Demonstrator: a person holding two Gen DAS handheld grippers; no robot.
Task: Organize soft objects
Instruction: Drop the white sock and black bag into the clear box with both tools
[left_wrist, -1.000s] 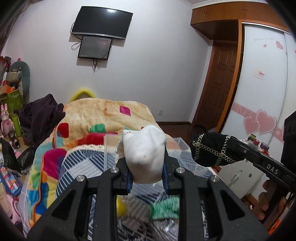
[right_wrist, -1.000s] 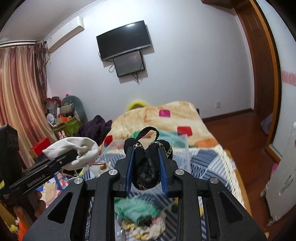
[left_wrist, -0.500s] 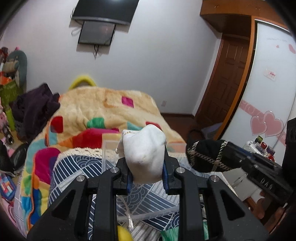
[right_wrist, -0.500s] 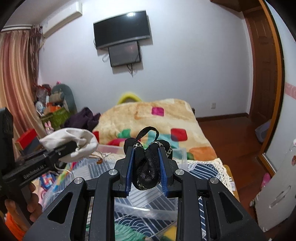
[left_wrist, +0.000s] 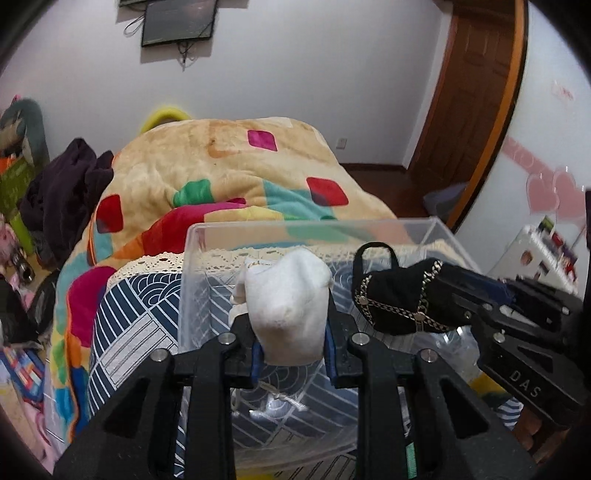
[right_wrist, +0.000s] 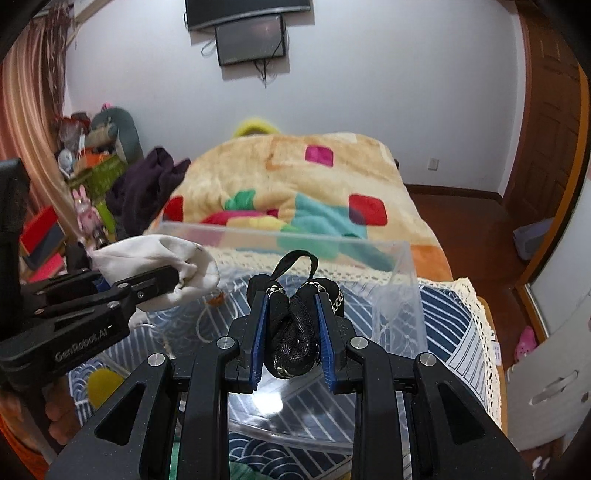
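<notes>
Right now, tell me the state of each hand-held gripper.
Left hand-held gripper: closed on the white cloth pouch.
Right hand-held gripper: closed on the black chain-trimmed pouch.

Left claw (left_wrist: 293, 341) clamped on a white sock (left_wrist: 290, 314), fingers level, pointing forward. Right claw (right_wrist: 291, 341) clamped on a black bundle (right_wrist: 293, 328), alongside the left, both held close together at matching height.
</notes>
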